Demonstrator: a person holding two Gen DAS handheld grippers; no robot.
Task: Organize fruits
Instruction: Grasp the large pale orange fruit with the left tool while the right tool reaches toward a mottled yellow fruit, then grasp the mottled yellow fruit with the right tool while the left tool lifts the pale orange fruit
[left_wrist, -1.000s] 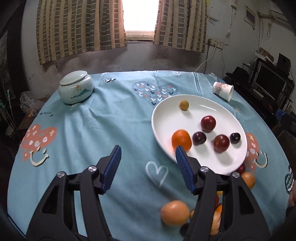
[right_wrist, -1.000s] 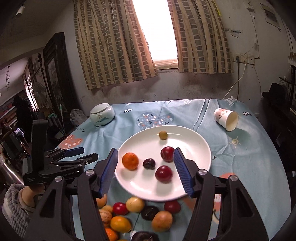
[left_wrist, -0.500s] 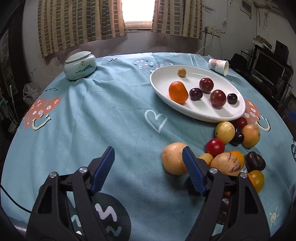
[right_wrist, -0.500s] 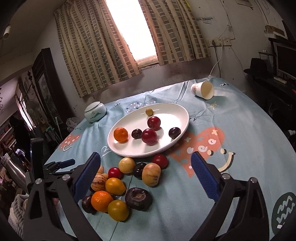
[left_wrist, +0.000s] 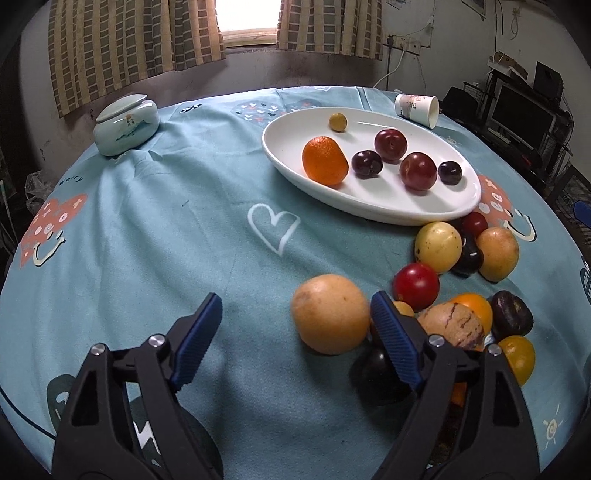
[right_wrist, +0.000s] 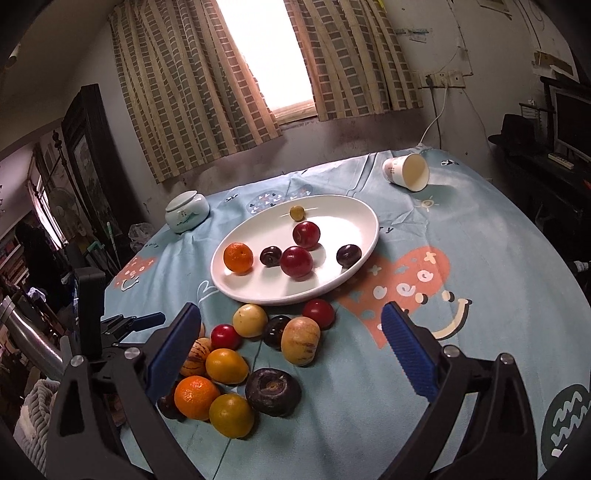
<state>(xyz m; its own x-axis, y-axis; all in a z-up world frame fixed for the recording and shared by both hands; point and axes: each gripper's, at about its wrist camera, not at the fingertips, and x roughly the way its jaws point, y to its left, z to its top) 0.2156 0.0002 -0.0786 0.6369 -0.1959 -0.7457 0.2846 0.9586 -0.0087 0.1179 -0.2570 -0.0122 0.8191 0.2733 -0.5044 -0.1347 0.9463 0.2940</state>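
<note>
You hold both tongs over the blue tablecloth (left_wrist: 147, 206), and I describe all places from the white oval plate (right_wrist: 364, 236). Your left gripper (left_wrist: 295, 332) is on the near side of the plate, well apart from it; its jaws are opening, and nothing is pressed between them. The big tan fruit (left_wrist: 330, 314) lies just inside its right finger, close to the pad, but I cannot tell if it touches. Your right gripper (right_wrist: 291, 343) has its jaws wide open and empty, above the heap of loose fruits (right_wrist: 258, 350) that lies just beside the near rim of the plate. In this heap you see a dark wrinkled fruit (right_wrist: 272, 391), an orange (right_wrist: 196, 398) and a red plum (right_wrist: 318, 313). On the plate itself lie six fruits, among them a mandarin (right_wrist: 238, 257) at the left end and a small yellow fruit (right_wrist: 296, 212) at the far rim. Beyond the plate, a paper cup (right_wrist: 406, 172) lies on its side, and a lidded ceramic jar (right_wrist: 186, 210) stands to the far left.
</note>
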